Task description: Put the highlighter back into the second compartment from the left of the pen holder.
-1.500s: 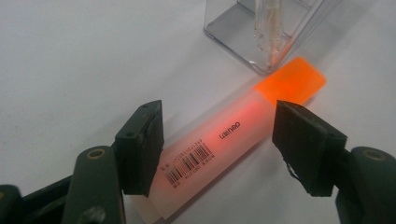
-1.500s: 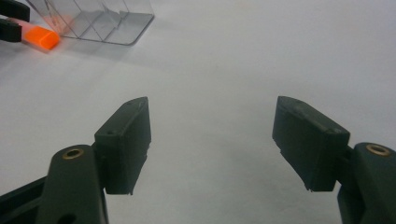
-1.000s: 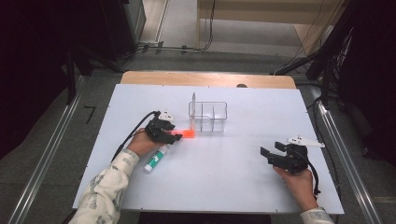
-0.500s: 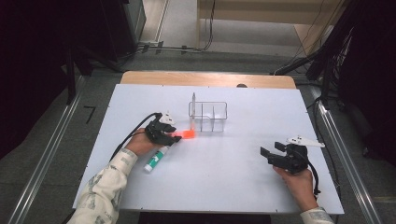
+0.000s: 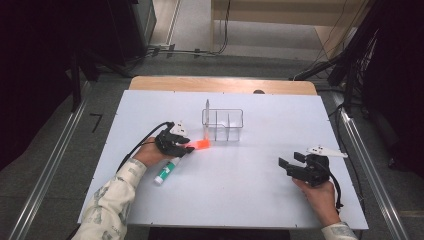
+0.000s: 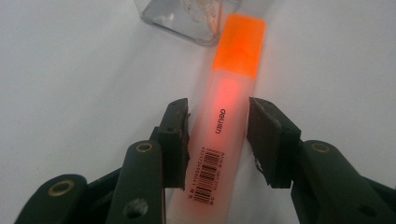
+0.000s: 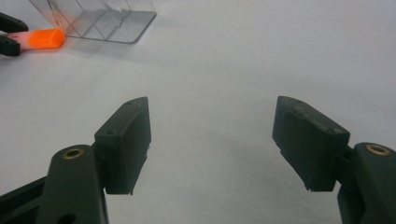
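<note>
White worktop [image 5: 250, 190] on grey floor; translucent orange highlighter pen [image 6: 224, 126] lies flat mid-worktop, cap toward clear plastic divided organiser [image 5: 223, 123]; left gripper [image 6: 218, 140] straddles barrel, jaws just been closing, narrow gaps remain, likely squaring for pickup; right gripper [image 7: 212, 140] idle, jaws apart, near right edge; green-white glue stick [image 5: 166, 172] beside left hand.

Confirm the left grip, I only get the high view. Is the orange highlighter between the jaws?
Observer: Yes. In the left gripper view the left gripper has just been closing its jaws, with the orange highlighter between them and a pad close at each side. Whether they press yet, I cannot tell.
Operator: Where along it?
Observer: On the pale barrel, by the printed name and barcode, short of the orange cap.
Operator: And the right gripper?
Observer: Its own view shows the jaws wide apart over bare table, nothing between them.
</note>
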